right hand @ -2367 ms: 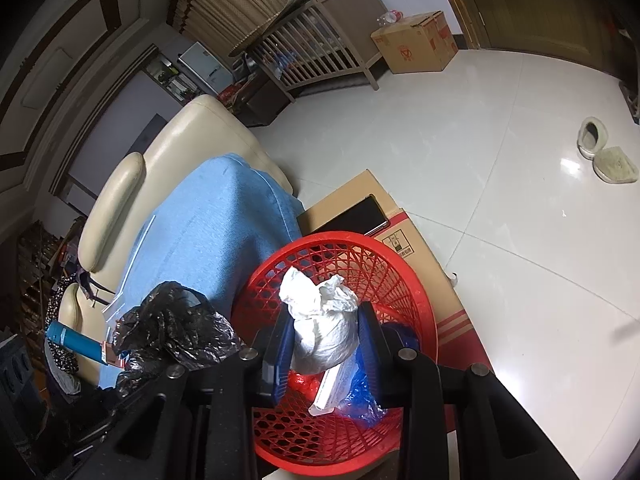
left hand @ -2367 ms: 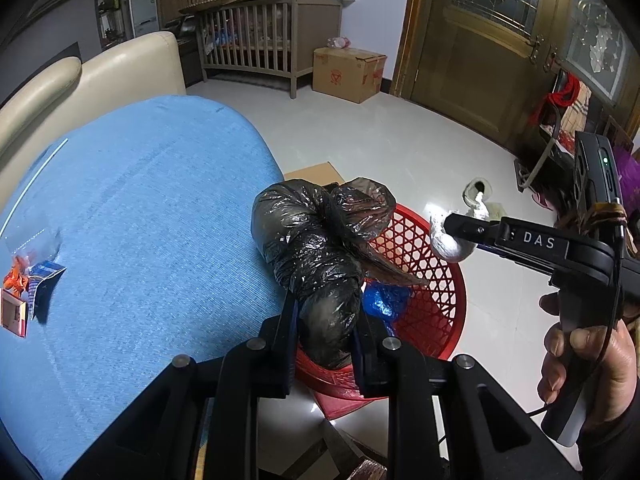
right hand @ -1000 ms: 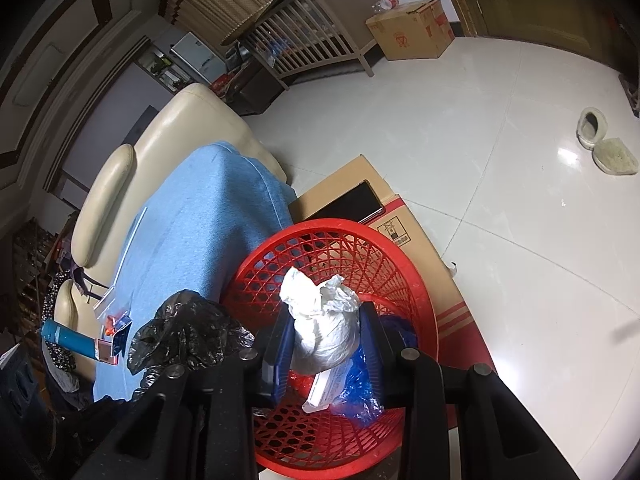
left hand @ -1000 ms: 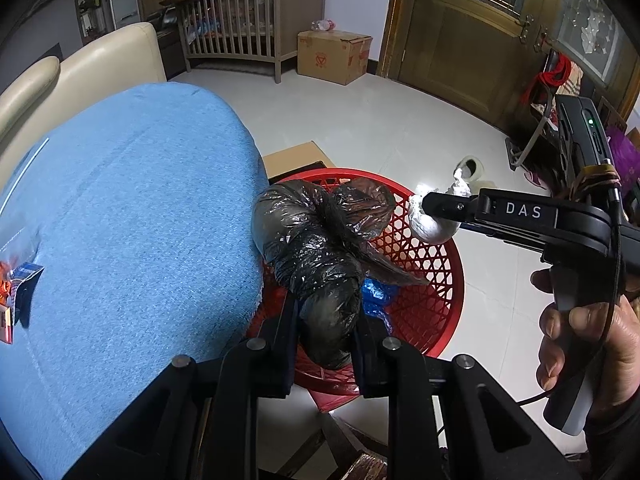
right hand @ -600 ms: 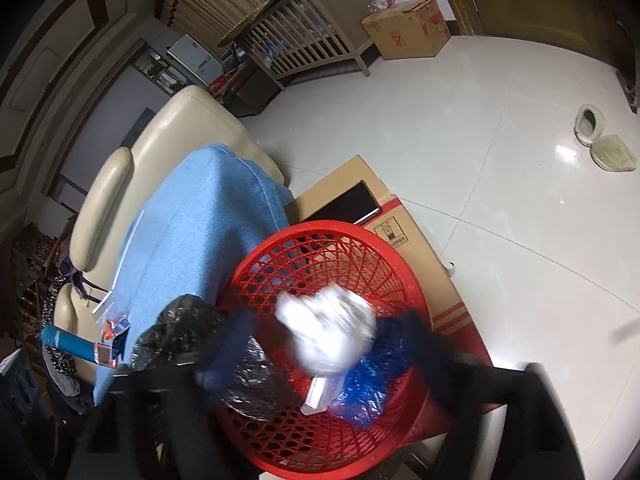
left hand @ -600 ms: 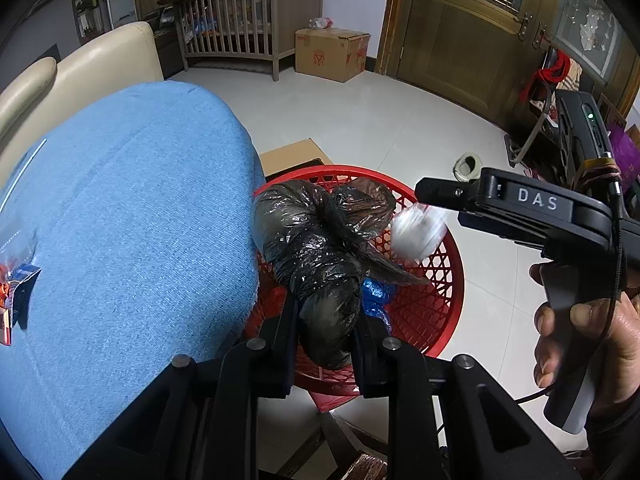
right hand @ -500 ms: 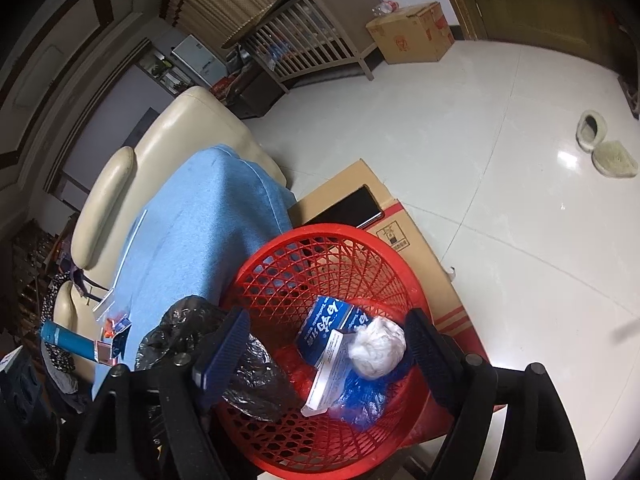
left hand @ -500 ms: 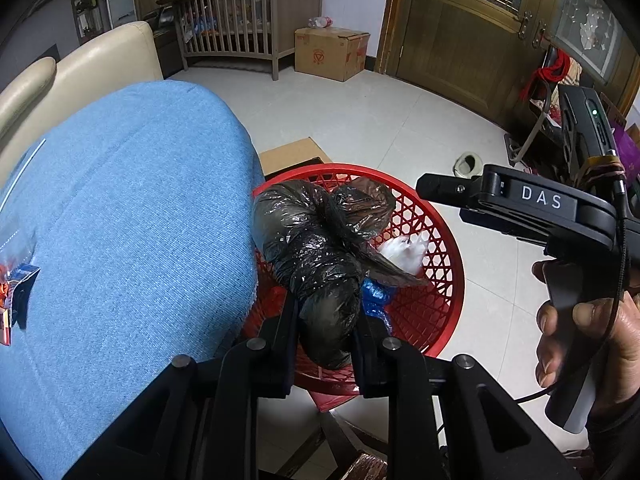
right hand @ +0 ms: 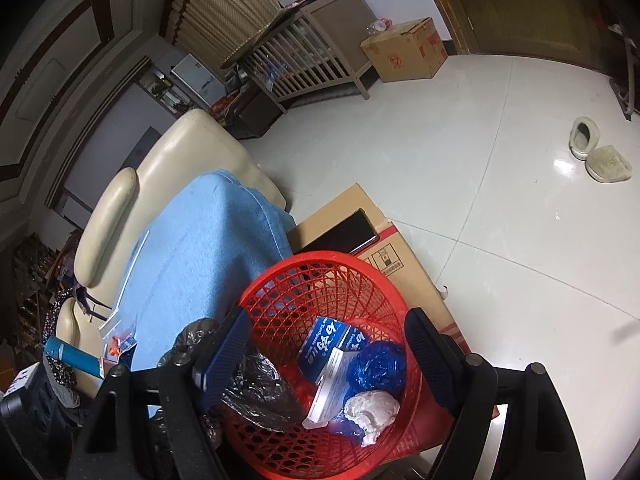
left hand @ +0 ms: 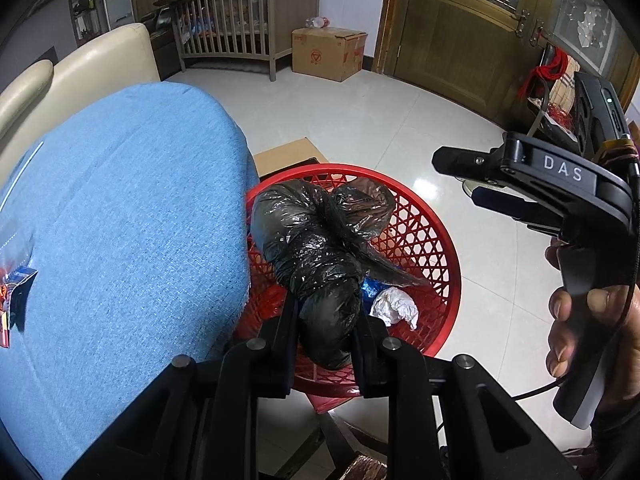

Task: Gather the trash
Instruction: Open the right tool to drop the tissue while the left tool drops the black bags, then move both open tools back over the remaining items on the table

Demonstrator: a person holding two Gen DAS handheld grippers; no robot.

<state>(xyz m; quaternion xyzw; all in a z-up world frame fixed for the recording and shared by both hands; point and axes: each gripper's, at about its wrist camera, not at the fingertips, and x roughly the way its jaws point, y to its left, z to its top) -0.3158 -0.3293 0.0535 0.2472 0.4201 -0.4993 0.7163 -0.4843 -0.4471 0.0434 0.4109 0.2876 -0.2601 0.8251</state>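
My left gripper (left hand: 325, 320) is shut on a knotted black trash bag (left hand: 320, 240) and holds it over the near-left part of the red mesh basket (left hand: 436, 240). The bag also shows in the right wrist view (right hand: 256, 396), at the basket's left rim. My right gripper (right hand: 328, 348) is open and empty above the basket (right hand: 312, 268). A crumpled white wad (right hand: 372, 406) lies in the basket beside a blue crumpled bag (right hand: 380, 368) and a blue box (right hand: 326, 338). The white wad also shows in the left wrist view (left hand: 394, 310).
A blue cloth-covered table (left hand: 120, 220) lies left of the basket, with small wrappers (left hand: 12, 292) at its far left. A cardboard box (right hand: 396, 248) sits under and behind the basket. Slippers (right hand: 596, 152) lie on the white floor. A cream sofa (right hand: 160, 172) stands behind the table.
My right gripper opened and let go of the white wad, which fell into the basket. The left gripper moved the black bag from the table's edge to over the basket.
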